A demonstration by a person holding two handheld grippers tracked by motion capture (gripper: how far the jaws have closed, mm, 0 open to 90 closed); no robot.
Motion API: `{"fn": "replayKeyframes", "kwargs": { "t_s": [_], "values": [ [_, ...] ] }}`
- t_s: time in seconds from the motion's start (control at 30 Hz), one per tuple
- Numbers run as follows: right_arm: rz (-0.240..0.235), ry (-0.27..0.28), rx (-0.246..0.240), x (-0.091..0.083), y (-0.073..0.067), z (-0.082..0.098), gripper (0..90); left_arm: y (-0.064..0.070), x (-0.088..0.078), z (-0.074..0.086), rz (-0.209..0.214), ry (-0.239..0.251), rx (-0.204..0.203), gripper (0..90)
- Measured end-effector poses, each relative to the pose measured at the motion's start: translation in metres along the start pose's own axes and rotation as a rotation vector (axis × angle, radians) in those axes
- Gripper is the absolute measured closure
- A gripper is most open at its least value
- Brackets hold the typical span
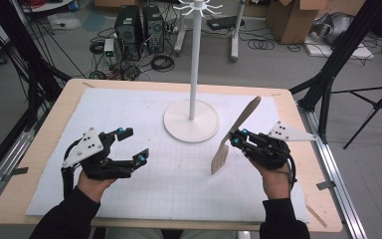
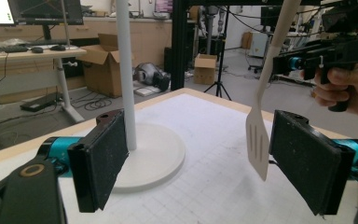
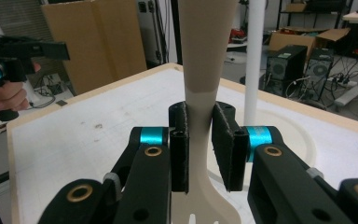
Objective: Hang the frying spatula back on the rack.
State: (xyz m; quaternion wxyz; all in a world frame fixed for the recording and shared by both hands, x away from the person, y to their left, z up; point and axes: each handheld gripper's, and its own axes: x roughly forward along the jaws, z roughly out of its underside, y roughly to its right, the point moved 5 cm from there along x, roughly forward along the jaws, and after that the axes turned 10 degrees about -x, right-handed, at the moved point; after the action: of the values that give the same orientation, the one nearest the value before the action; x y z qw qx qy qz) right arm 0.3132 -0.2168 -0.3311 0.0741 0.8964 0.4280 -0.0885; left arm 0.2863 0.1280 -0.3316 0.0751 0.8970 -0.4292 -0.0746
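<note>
Two grippers are at work over the white mat [image 1: 144, 199] in the high view: the right gripper [image 1: 235, 138], at 4 o'clock from the stand's round base [image 1: 191, 121], is clamped on the neck of a pale slotted spatula [image 1: 234, 134], which is held clear of the mat with its blade toward 7 o'clock and its handle tip toward 1 o'clock, near the white pole [image 1: 195, 59]; the left gripper [image 1: 132, 145], at 8 o'clock from the base, has its jaws spread and holds nothing. In the left gripper view, the two black pads [image 2: 105, 156] stand wide apart, with the pole between them toward 11 o'clock and the spatula's slotted blade [image 2: 257, 140] hanging at 2 o'clock, just inside the right-hand pad. In the right gripper view, both jaws press the spatula's neck [image 3: 200, 135] from either side, the handle rising to 12 o'clock beside the pole [image 3: 254, 56]. The step in hand appears to be carrying the spatula to the stand for hanging. The next move likely calls for raising the handle end to the hooks [image 1: 197, 7] at the pole's top; whether the handle has a hanging hole cannot be told.
</note>
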Motion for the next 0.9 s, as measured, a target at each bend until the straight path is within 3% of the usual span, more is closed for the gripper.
{"fn": "replayKeyframes", "kwargs": {
  "t_s": [0.33,0.53,0.63,0.9],
  "values": [
    [-0.025,-0.004,-0.032,0.018,-0.015,-0.007,76.8,0.016,0.034,-0.023,0.034,-0.035,0.016,20.0],
    [-0.045,-0.003,-0.036,0.027,-0.021,-0.01,76.7,0.028,0.068,-0.036,0.065,-0.067,0.048,22.3],
    [-0.051,-0.006,-0.037,0.03,-0.024,-0.011,76.8,0.038,0.087,-0.042,0.101,-0.078,0.054,23.6],
    [-0.064,-0.019,-0.043,0.036,-0.028,-0.012,76.7,0.054,0.112,-0.053,0.19,-0.093,0.052,31.9]
  ]
}}
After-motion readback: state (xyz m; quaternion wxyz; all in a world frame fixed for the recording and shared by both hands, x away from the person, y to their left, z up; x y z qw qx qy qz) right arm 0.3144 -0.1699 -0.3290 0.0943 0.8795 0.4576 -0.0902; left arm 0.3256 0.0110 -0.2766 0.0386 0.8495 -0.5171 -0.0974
